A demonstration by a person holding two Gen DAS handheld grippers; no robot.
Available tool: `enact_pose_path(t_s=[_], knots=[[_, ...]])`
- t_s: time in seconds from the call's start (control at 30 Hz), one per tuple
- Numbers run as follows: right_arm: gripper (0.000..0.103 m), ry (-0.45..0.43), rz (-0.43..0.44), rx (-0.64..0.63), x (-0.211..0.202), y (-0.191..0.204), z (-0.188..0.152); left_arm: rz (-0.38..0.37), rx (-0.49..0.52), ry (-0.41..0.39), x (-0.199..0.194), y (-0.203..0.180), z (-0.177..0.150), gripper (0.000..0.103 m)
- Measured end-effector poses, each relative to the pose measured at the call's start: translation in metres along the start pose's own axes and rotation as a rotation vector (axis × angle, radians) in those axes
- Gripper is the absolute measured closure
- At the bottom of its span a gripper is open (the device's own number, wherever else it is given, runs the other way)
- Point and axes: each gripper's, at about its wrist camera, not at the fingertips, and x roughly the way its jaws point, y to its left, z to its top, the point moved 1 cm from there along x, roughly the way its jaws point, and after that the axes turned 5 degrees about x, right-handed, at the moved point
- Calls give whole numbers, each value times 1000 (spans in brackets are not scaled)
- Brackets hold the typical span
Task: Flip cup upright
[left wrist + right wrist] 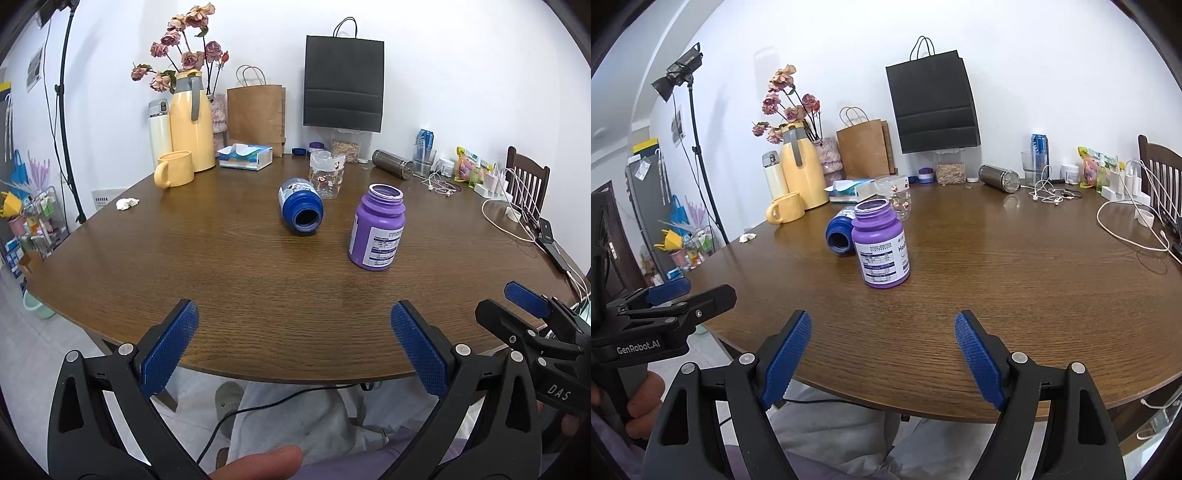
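Note:
A blue jar (301,205) lies on its side mid-table, its open mouth facing me. In the right wrist view the blue jar (839,233) is partly hidden behind an upright, lidless purple jar (881,245). That purple jar (377,229) stands right of the blue one. A clear printed glass (327,173) stands upright just behind them. My left gripper (294,308) hovers open over the table's near edge, holding nothing. My right gripper (882,317) is likewise open and holds nothing, well short of the jars.
The round wooden table (221,266) carries a yellow mug (174,169), yellow thermos jug (192,122), tissue box (245,156) and paper bags at the back. A steel flask (392,163), earphones and cables (513,218) lie right. A person's legs are below the table edge.

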Motion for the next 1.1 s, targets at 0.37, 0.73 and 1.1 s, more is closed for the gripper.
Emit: enact_pose_path(t_s=[0.37,0.73,1.1], knots=[[19,4,0,0,1,0,1,4,2,0,0,-1,-1,0],[19,9,-3,1,2,0,0,4,1,18,3,0,-2,0],[19,14,-9,7,3,-1,1,0,1,16,3,2,-3,0]])
